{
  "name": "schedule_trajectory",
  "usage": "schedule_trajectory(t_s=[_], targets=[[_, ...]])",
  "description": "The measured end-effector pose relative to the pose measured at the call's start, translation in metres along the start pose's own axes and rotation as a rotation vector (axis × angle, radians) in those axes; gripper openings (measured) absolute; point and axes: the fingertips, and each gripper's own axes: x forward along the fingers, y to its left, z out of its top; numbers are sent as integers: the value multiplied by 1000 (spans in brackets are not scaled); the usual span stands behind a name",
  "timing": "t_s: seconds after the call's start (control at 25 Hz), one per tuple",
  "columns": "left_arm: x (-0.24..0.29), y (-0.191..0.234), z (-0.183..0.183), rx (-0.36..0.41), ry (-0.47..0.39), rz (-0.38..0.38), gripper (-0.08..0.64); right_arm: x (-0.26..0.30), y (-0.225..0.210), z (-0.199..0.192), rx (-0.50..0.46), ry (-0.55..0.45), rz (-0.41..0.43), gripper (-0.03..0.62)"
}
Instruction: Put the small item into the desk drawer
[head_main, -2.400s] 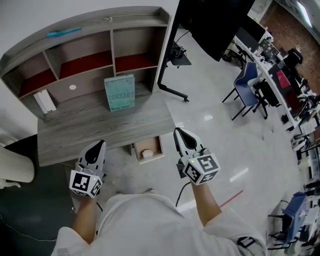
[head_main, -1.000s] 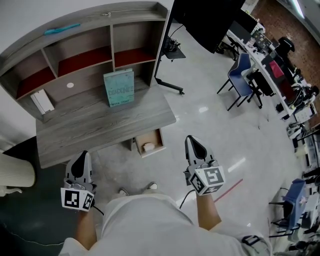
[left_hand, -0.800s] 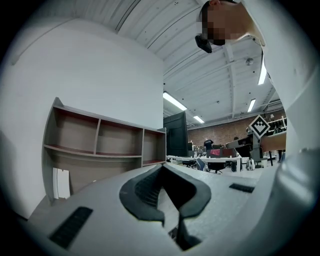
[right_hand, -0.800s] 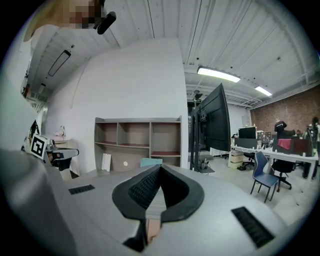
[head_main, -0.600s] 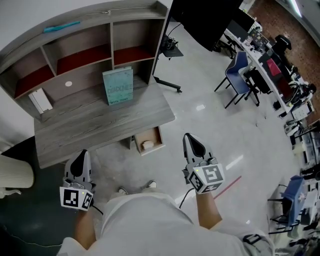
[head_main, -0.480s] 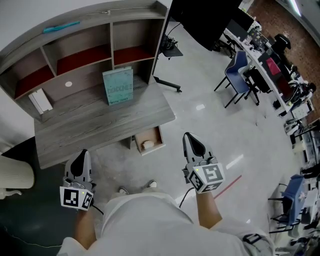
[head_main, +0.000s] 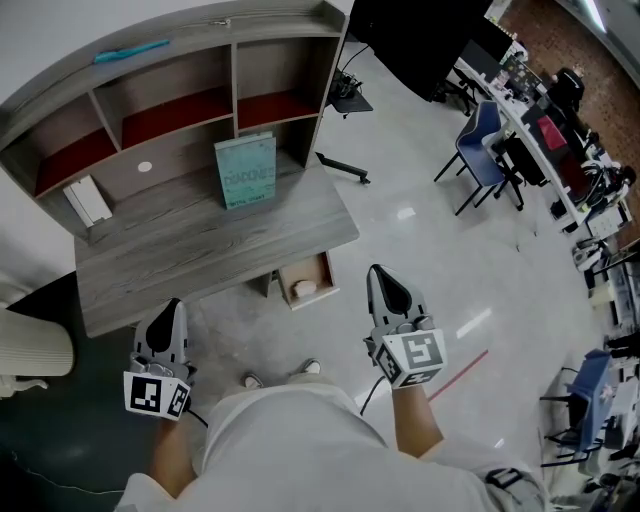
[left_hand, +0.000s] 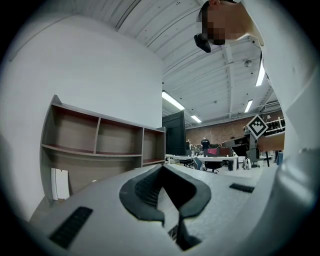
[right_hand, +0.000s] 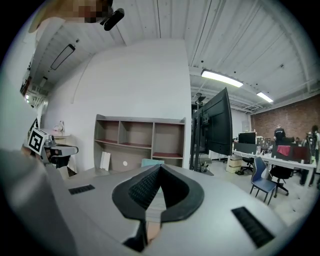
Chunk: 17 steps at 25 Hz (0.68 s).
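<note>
My left hand-held gripper (head_main: 174, 310) and right hand-held gripper (head_main: 381, 278) are both closed, empty; the small item (head_main: 305, 288) lies in the open drawer (head_main: 324, 272) under the surface (head_main: 200, 255).

The desk (head_main: 190, 255) shows matt grey wood grain; the floor (head_main: 420, 250) beside the desk is smooth and glossy with bright glints.

The left tool (head_main: 172, 305), a grey plastic two-jaw gripper with black pads and a marker cube at its back, points forward and level, its jaws pressed together on nothing. The right tool (head_main: 379, 273), of the same build, tips slightly downward, its jaws likewise closed and empty. The left forearm (head_main: 172, 455) and right forearm (head_main: 415, 438) reach forward, well apart.
</note>
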Motion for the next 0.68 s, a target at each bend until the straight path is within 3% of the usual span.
schedule_trajectory(t_s=[0.68], targets=[[-25, 33, -6, 7, -12, -12, 5, 6, 43, -5, -4, 3, -25, -3]])
